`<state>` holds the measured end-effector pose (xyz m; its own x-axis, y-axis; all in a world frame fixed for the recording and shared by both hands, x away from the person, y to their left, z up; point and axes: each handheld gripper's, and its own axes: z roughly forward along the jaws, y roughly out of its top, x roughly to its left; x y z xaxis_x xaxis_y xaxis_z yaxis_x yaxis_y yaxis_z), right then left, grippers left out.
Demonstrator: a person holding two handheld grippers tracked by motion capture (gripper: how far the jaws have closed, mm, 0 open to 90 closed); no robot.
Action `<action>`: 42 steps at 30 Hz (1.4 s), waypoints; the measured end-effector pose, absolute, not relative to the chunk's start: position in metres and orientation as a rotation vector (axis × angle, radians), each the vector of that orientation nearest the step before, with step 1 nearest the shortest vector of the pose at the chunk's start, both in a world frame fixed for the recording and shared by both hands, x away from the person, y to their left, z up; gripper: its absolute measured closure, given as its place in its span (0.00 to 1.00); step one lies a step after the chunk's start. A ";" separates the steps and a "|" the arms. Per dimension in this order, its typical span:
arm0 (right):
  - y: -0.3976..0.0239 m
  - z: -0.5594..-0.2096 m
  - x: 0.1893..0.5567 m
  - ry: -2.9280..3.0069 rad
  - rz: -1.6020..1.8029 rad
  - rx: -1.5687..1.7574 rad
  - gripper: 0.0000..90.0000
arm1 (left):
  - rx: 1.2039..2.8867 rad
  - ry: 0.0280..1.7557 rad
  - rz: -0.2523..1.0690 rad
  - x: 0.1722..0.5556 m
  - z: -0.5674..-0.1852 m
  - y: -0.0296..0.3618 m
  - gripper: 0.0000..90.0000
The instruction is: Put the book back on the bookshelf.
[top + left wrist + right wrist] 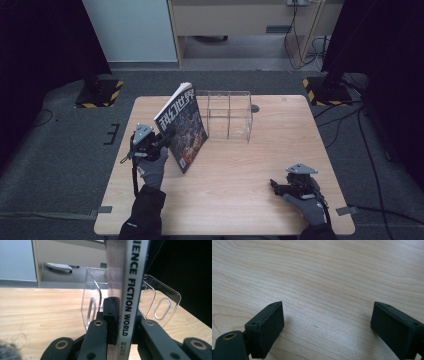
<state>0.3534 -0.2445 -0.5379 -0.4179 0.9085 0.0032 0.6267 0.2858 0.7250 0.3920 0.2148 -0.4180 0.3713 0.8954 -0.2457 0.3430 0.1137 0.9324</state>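
Near the worktop's (240, 175) left side, the left tool (161, 142) clamps a magazine (182, 127) by its spine, standing it on edge just beside the clear file rack (229, 116), probably to slot it in. Right tool (278, 188) rests wide apart, idle.

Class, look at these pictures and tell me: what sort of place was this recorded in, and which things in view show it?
Probably an indoor lab or studio set up for recording handling tasks. A bare wooden table stands on grey carpet between dark curtains, with hazard-striped stand bases at its far corners and cables trailing over the floor.
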 end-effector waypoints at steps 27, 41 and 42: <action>-0.245 -0.538 0.354 2.152 0.929 1.383 0.13 | 1.488 1.155 0.608 0.411 -0.386 0.217 0.91; -0.245 -0.538 0.354 2.157 0.932 1.371 0.13 | 1.432 1.170 0.626 0.433 -0.357 0.201 0.91; -0.245 -0.538 0.354 2.157 0.932 1.371 0.13 | 1.429 1.172 0.629 0.436 -0.355 0.200 0.91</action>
<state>0.3543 -0.2454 -0.5379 -0.4268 0.9043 0.0064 0.6242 0.2895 0.7257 0.4362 0.1999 -0.3551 0.3631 0.9021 -0.2333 0.3039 0.1220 0.9448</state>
